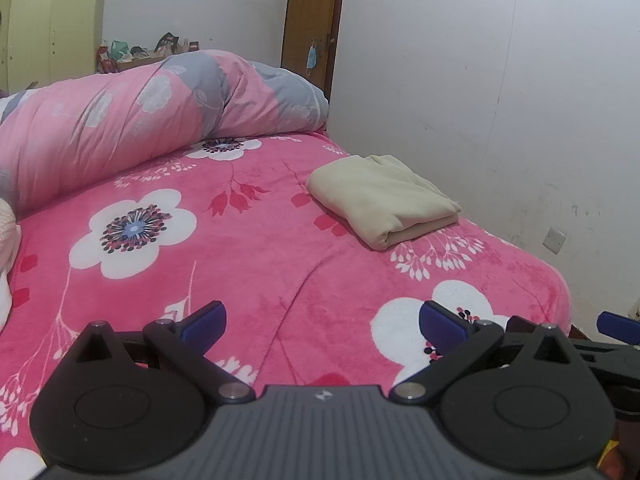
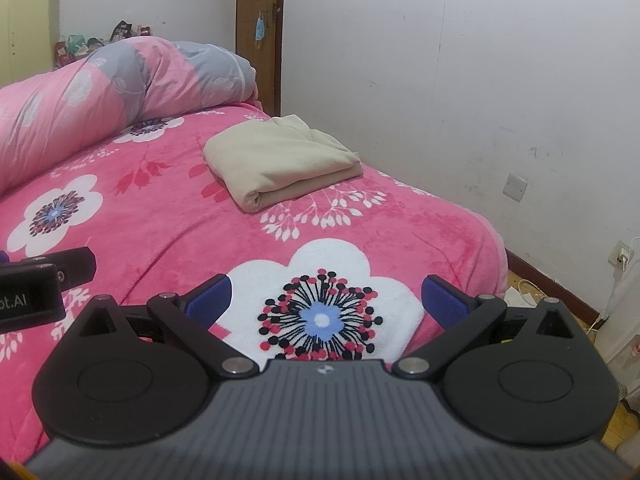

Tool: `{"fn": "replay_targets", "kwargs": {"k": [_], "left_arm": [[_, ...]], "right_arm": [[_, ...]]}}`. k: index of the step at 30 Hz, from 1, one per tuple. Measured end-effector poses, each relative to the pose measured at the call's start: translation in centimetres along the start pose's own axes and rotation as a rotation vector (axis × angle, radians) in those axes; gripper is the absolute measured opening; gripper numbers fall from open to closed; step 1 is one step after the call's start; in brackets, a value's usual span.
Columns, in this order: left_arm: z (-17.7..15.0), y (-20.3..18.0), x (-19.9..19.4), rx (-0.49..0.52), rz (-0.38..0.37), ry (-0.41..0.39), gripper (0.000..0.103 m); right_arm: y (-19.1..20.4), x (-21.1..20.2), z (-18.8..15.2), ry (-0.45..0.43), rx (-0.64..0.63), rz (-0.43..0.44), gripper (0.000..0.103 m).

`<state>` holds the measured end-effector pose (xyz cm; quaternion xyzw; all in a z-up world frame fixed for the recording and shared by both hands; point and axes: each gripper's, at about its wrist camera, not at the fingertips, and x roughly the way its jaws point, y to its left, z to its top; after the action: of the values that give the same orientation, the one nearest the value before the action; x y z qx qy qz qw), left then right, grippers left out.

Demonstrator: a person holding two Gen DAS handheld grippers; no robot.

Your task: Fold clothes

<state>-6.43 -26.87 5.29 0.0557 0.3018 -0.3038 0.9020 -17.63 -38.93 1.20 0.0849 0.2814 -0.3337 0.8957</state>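
A beige garment (image 1: 382, 200) lies folded into a neat rectangle on the pink flowered bedspread (image 1: 248, 264), near the wall side of the bed. The right wrist view shows the same folded garment (image 2: 280, 160) ahead and slightly left of centre. My left gripper (image 1: 322, 326) hovers over the near part of the bed, open, nothing between its blue pads. My right gripper (image 2: 326, 300) is open too, above a large white flower print, well short of the garment. The left gripper's body (image 2: 44, 284) pokes in at the left edge of the right wrist view.
A rolled pink and grey duvet (image 1: 152, 112) lies across the far end of the bed. A white wall (image 1: 500, 100) runs close along the right side. A brown door (image 1: 312, 20) and a cream wardrobe (image 1: 44, 20) stand behind. Pale clothing (image 1: 8, 240) shows at the left edge.
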Motion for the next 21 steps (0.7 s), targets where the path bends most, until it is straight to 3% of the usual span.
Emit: {"fn": "replay_targets", "kwargs": {"k": [21], "left_arm": [[-0.21, 0.43, -0.15, -0.005, 0.008, 0.006, 0.103]], "right_arm": [[0.55, -0.32, -0.32, 0.002, -0.001, 0.003, 0.102]]}}
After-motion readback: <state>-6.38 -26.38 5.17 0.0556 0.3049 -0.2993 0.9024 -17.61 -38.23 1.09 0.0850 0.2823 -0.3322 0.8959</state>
